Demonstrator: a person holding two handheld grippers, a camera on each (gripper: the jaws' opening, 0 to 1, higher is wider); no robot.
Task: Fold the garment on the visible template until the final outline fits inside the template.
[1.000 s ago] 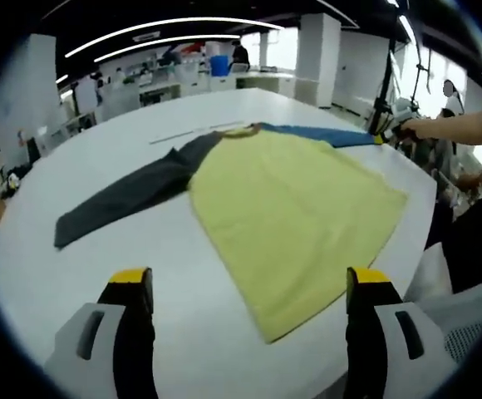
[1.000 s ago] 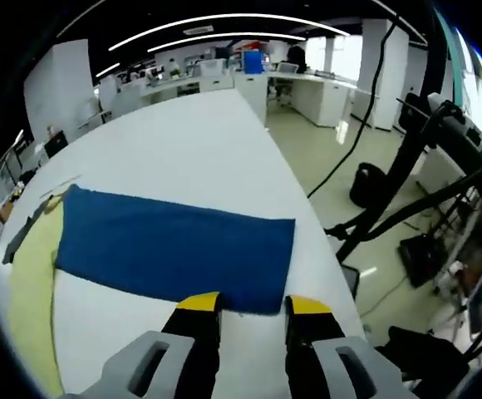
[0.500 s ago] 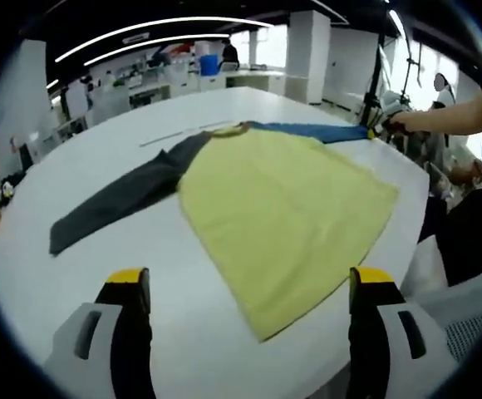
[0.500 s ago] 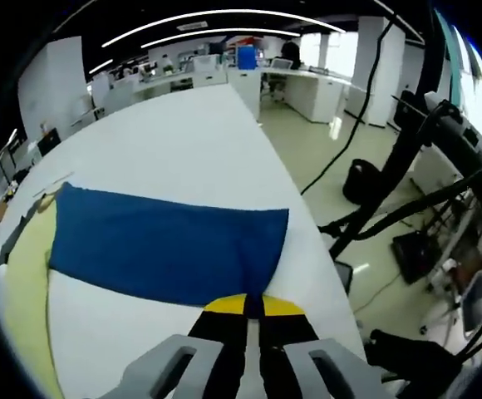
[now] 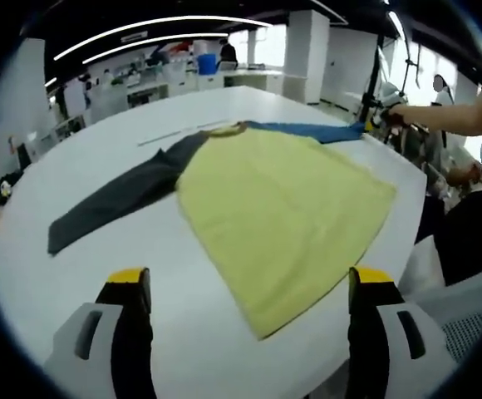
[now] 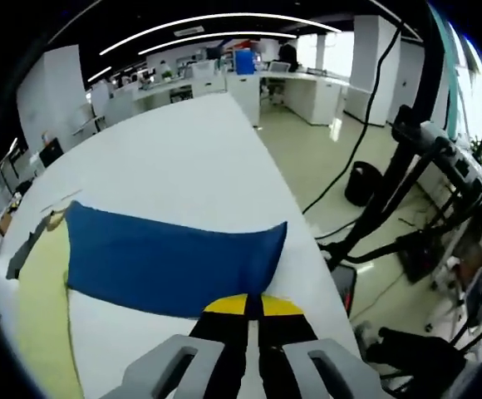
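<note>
Left gripper view, shirt: a shirt (image 5: 282,204) is lying flat on the white counter (image 5: 125,274), its yellow body facing the camera, a dark grey sleeve (image 5: 116,199) stretching left and a blue sleeve (image 5: 307,130) running far right.
Left gripper view, left tongs: the left tongs (image 5: 249,287) are hanging over the near counter with jaws spread wide, holding nothing.
Left gripper view, right tongs: the right tongs (image 5: 372,123) are showing at the far right, at the end of the blue sleeve.
Left gripper view, template: I am not making out any template outline.
Right gripper view, sleeve: the blue sleeve (image 6: 170,262) is lying flat near the counter's right edge, the yellow body (image 6: 37,332) to its left.
Right gripper view, right tongs: the right tongs (image 6: 253,306) are pinching the sleeve's near edge close to the cuff, jaws closed on the cloth.
Handling: the cloth is looking thin, soft and light, so it is likely draping and sagging when lifted, and a single pinch is probably carrying a sleeve.
Where to hold: corners, cuffs and the hem are looking like the best grips; the left tongs are seeming well placed for the near hem corner.
</note>
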